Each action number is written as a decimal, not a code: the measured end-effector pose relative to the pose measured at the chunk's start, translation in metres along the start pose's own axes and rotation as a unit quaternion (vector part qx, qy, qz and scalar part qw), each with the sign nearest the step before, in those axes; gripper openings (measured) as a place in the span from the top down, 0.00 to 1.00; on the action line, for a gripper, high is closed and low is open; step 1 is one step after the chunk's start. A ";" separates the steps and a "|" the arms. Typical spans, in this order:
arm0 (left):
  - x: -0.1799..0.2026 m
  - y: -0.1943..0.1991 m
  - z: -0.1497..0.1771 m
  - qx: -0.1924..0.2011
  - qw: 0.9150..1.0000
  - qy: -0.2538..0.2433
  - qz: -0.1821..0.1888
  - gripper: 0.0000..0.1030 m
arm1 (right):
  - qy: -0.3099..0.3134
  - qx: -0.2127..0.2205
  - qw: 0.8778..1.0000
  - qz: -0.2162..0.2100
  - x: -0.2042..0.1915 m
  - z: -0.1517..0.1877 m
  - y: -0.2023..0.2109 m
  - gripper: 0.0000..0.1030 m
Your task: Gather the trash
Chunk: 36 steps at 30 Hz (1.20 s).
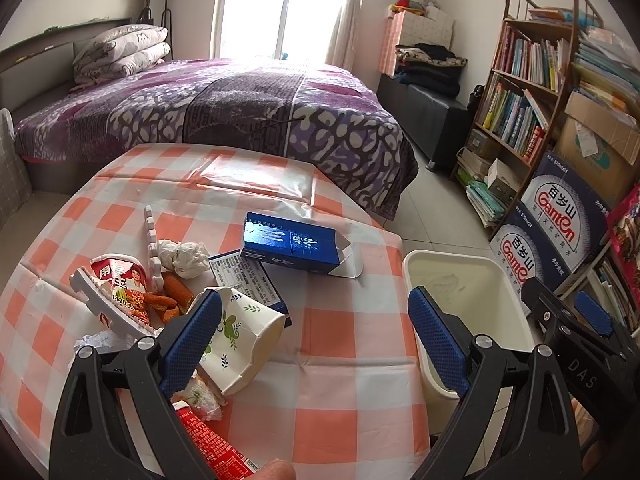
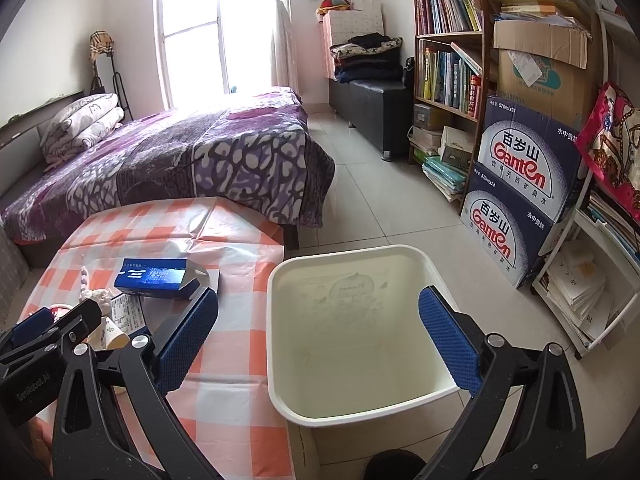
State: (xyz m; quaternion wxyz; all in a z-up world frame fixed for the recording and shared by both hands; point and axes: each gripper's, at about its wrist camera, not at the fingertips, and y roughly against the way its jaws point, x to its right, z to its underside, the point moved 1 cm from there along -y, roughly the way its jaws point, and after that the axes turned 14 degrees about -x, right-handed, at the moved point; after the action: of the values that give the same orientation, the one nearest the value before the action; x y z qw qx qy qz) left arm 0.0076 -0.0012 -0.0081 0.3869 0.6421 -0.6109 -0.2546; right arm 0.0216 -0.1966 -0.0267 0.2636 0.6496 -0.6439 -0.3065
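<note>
Trash lies on the checked table (image 1: 340, 332): a blue carton (image 1: 292, 242), a crushed paper cup with leaf print (image 1: 240, 336), a crumpled tissue (image 1: 184, 258), a red noodle cup (image 1: 120, 288), orange peels (image 1: 168, 296) and a red wrapper (image 1: 212, 444). My left gripper (image 1: 316, 336) is open and empty above the table, its left finger beside the paper cup. A white bin (image 2: 352, 320) stands on the floor right of the table. My right gripper (image 2: 320, 336) is open and empty above the bin. The blue carton (image 2: 156, 276) also shows in the right wrist view.
A bed with a purple cover (image 1: 240, 108) stands beyond the table. Bookshelves (image 2: 448, 60) and stacked water boxes (image 2: 520, 184) line the right wall. Tiled floor (image 2: 380, 200) lies between bed and shelves.
</note>
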 end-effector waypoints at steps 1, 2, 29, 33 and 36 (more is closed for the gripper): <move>0.000 0.000 0.000 0.000 1.000 0.000 0.000 0.11 | 0.000 0.000 1.000 0.000 0.000 0.000 0.000 0.07; 0.000 0.000 0.000 0.000 1.000 0.000 -0.001 0.11 | 0.000 0.000 1.000 0.000 0.000 0.000 0.000 0.07; -0.001 -0.015 0.012 0.000 1.000 0.003 0.004 0.11 | 0.006 -0.022 1.000 0.007 -0.001 0.000 -0.003 0.07; -0.003 -0.015 0.012 0.000 1.000 0.003 0.003 0.11 | 0.006 -0.022 1.000 0.008 0.000 0.000 -0.003 0.07; -0.003 -0.016 0.013 0.000 1.000 0.002 0.002 0.11 | 0.008 -0.024 1.000 0.009 0.000 0.000 -0.004 0.07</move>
State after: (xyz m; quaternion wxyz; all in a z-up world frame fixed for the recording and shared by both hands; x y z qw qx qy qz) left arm 0.0063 -0.0016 -0.0285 0.3884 0.6415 -0.6114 -0.2526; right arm 0.0245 -0.1963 -0.0293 0.2870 0.6395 -0.6401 -0.3144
